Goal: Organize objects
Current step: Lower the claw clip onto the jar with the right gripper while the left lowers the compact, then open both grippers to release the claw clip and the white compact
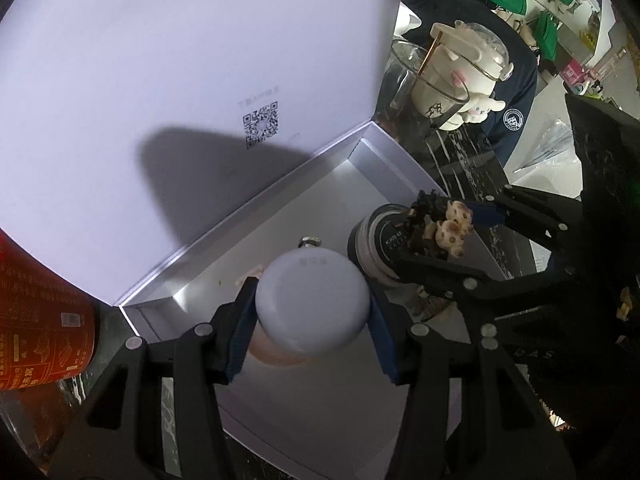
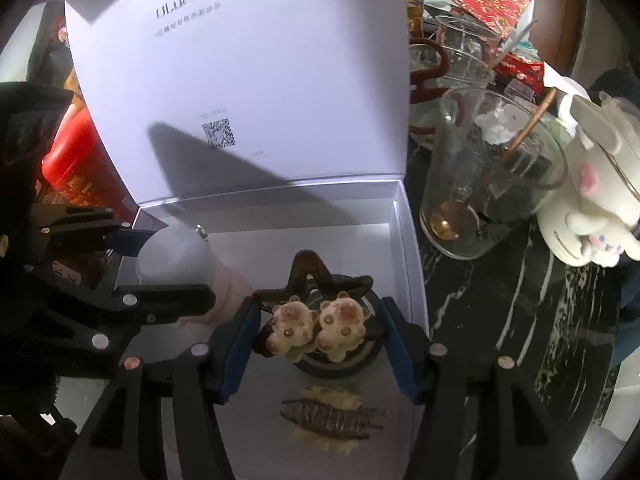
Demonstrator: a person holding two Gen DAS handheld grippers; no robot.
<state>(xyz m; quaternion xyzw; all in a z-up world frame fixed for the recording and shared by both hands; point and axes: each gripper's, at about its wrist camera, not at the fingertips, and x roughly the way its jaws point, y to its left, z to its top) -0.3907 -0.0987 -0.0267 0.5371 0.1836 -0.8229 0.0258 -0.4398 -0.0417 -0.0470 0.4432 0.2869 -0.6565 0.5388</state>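
Observation:
My left gripper [image 1: 312, 312] is shut on a pale rounded bottle [image 1: 312, 300] with a pinkish lower part, held low over the floor of the open white box [image 1: 256, 216]. My right gripper [image 2: 320, 340] is shut on a dark hair claw with two cream bear figures [image 2: 316, 320], just above a dark round jar [image 2: 340, 364] inside the box [image 2: 404, 240]. The left wrist view shows the right gripper [image 1: 440, 232] beside the bottle, over the jar [image 1: 372, 244]. The right wrist view shows the bottle [image 2: 176, 256] and the left fingers [image 2: 160, 292] at the left. A striped brown hair clip [image 2: 332, 420] lies on the box floor.
The box lid [image 2: 240, 80] stands upright behind, printed with a QR code. A red can [image 2: 80, 168] stands left of the box. To the right, on the dark marble table [image 2: 500, 320], are a glass with a spoon [image 2: 480, 184] and a white plush-covered mug [image 2: 588, 200]. A person in a dark shirt [image 1: 512, 112] stands behind.

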